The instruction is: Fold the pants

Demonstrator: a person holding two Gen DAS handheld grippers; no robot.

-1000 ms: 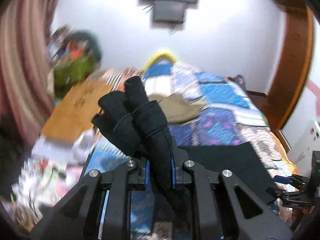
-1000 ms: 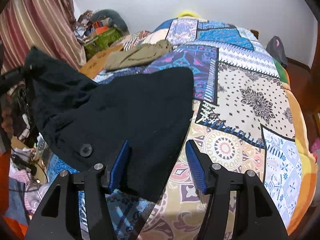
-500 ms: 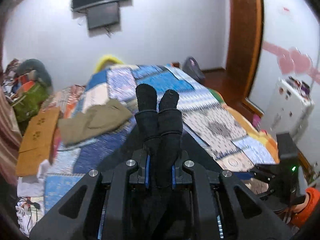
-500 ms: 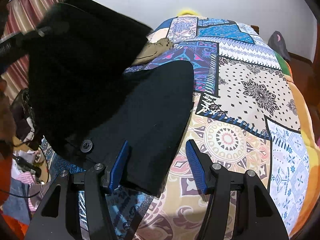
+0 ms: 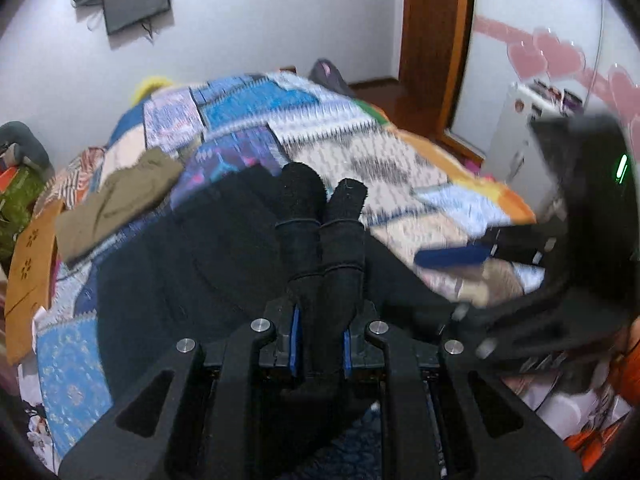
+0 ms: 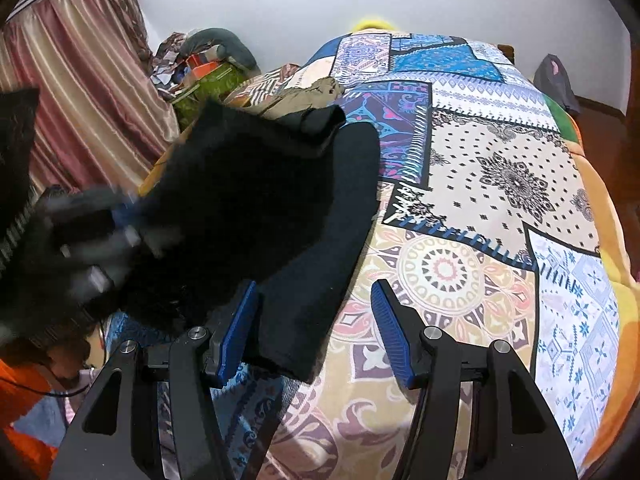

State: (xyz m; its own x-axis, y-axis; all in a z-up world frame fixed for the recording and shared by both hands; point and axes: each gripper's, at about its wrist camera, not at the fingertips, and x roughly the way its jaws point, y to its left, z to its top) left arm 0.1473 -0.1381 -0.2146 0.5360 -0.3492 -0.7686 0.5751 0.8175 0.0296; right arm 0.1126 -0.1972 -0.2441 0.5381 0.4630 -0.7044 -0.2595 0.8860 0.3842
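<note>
Black pants (image 6: 320,216) lie on the patchwork bedspread (image 6: 500,184), partly doubled over themselves. My left gripper (image 5: 320,332) is shut on a bunched fold of the black pants (image 5: 324,240), and the cloth sticks out past the fingers over the spread pants (image 5: 180,264). In the right wrist view the left gripper (image 6: 96,236) is a blur at the left, carrying the fold over the lower layer. My right gripper (image 6: 316,320) is open and empty, low over the pants' near edge. It shows blurred in the left wrist view (image 5: 452,258).
Olive-brown trousers (image 5: 116,200) lie further up the bed. A cardboard piece (image 5: 28,264), clutter and a striped curtain (image 6: 80,80) stand left of the bed. A wooden door frame (image 5: 436,40) and a white cabinet (image 5: 516,136) are to the right.
My left gripper has swung right and down with the fold, laying the upper layer over the pants on the bed. My right gripper has stayed open and nearly still.
</note>
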